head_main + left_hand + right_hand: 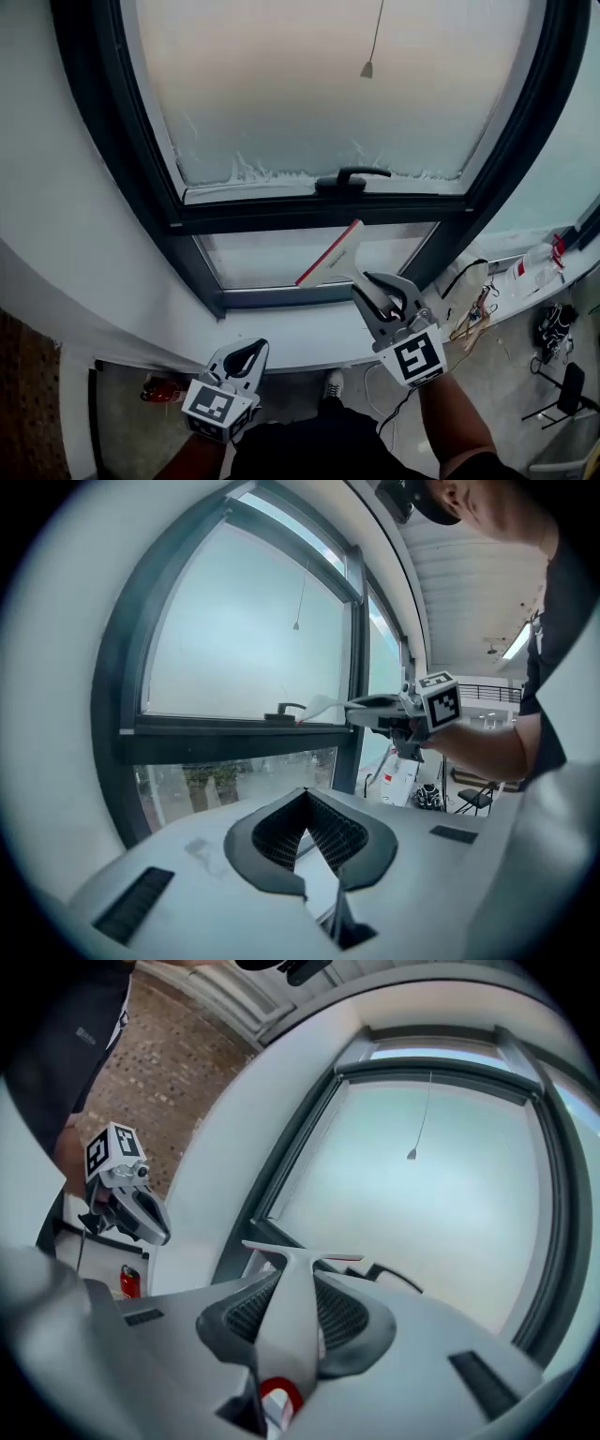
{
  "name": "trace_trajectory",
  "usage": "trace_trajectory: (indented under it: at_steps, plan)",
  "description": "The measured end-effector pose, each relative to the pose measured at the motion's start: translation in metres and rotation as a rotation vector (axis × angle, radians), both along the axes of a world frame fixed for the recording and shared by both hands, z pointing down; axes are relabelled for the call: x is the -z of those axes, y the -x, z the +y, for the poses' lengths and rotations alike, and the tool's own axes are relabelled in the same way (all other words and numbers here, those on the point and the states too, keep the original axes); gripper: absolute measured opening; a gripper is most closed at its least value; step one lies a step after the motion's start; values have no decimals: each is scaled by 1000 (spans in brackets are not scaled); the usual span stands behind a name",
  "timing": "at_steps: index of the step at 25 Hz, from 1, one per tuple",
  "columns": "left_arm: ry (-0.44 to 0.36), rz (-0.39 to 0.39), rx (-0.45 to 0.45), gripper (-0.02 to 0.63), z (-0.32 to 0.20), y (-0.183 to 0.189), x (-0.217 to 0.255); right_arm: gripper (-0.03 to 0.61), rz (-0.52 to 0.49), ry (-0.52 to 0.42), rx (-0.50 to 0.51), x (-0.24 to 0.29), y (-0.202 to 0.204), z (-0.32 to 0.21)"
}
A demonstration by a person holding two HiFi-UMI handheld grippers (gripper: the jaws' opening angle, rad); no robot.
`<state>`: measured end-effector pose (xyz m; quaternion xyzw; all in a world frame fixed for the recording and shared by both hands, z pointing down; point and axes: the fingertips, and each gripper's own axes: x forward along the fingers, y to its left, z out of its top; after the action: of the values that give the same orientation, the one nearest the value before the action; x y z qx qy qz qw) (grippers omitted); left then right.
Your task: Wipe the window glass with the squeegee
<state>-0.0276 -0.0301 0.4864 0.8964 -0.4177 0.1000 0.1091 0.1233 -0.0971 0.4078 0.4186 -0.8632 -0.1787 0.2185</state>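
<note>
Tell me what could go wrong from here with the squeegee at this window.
1. The squeegee sits just below the black window handle; an upward stroke may catch on it.
2. The cord pull hangs before the upper pane and could snag a high stroke.
3. Only the right gripper clamps the squeegee's slim grip, while the left gripper hangs low, shut on nothing, so the blade might twist under pressure.
</note>
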Motion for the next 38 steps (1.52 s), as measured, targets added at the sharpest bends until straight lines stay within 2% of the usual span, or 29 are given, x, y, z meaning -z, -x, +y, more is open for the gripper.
trace_trajectory:
  at_steps: [3,6,8,11,15,22,25,32,35,38]
  plan:
    - [52,-24,-19,0,34,27,-10,87,-134,125,-39,-44,21,55]
    - [60,26,-46,0,59,44,-26,87,-277,303,-128,-96,34,105]
    - [61,56,-86,0,73,45,-30,87,-335,402,-199,-125,38,130]
    - [56,67,-128,0,91,45,-29,87,-394,467,-284,-143,33,159]
    - [36,91,-153,0,113,40,-29,87,-407,426,-322,-128,21,188]
    - [38,83,-132,0,144,28,-30,87,-439,345,-277,-94,18,219]
    - [24,75,-126,0,160,8,-24,87,-447,339,-242,-85,11,239]
    - [35,138,-89,0,207,-49,-9,87,-488,280,-169,-68,-26,288]
    - [49,133,-49,0,236,-66,-11,87,-485,313,-153,-71,-45,309]
    - [63,97,4,0,264,-75,-20,87,-506,345,-112,-77,-61,328]
